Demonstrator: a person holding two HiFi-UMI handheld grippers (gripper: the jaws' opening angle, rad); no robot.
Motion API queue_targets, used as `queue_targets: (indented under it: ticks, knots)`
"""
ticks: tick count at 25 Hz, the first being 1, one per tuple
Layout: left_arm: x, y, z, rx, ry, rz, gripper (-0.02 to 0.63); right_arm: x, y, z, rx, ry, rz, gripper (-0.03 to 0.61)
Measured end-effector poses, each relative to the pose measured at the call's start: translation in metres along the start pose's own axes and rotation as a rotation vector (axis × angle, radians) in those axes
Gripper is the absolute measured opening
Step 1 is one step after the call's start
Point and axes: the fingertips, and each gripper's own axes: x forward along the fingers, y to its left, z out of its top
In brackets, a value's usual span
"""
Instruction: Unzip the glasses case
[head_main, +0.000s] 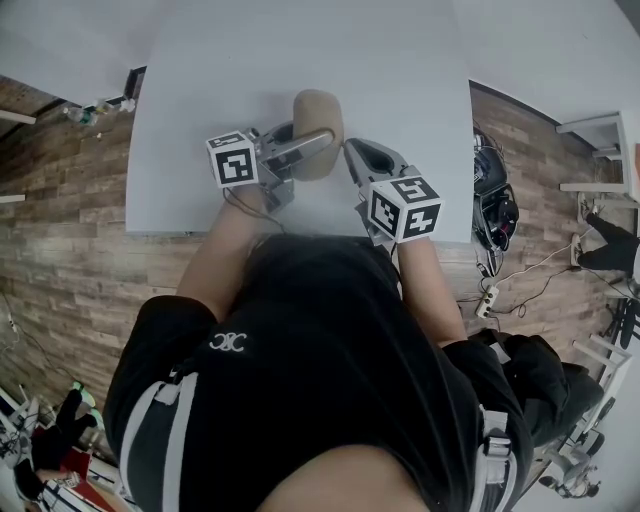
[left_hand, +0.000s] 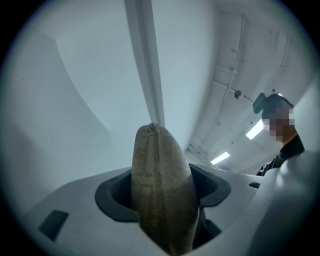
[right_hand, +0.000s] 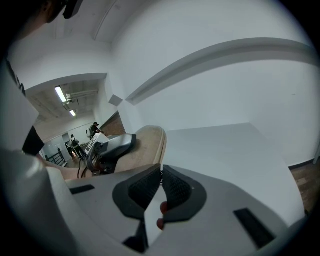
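A tan fabric glasses case (head_main: 318, 118) is held just above the white table (head_main: 300, 50). My left gripper (head_main: 318, 142) is shut on it. In the left gripper view the case (left_hand: 162, 190) fills the gap between the dark pads (left_hand: 112, 192), and its zip seam runs up to the tip. My right gripper (head_main: 350, 148) comes at the case's right edge. In the right gripper view its jaws (right_hand: 161, 170) are shut tip to tip against the rim of the case (right_hand: 147, 142), with a thin dark sliver, apparently the zipper pull, pinched between the pads.
The table's near edge (head_main: 300, 232) lies just in front of the person's body. Wood floor surrounds the table. To the right are black gear (head_main: 495, 205), cables with a power strip (head_main: 488, 300) and white frames (head_main: 600, 130).
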Motion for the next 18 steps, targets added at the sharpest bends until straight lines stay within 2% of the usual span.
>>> queue_targets:
  ticks: [9,14,18]
  knots:
    - [-0.009,0.002,0.018,-0.081,-0.114,-0.015,0.302,0.003,0.012,0.008,-0.023,-0.015,0.038,0.029]
    - [-0.028,0.0,0.05,-0.198,-0.294,-0.072,0.302,0.008,0.037,-0.001,-0.003,0.018,0.138,0.029]
    - [-0.03,-0.002,0.058,-0.201,-0.325,-0.067,0.302,0.009,0.052,-0.012,-0.021,0.033,0.158,0.029]
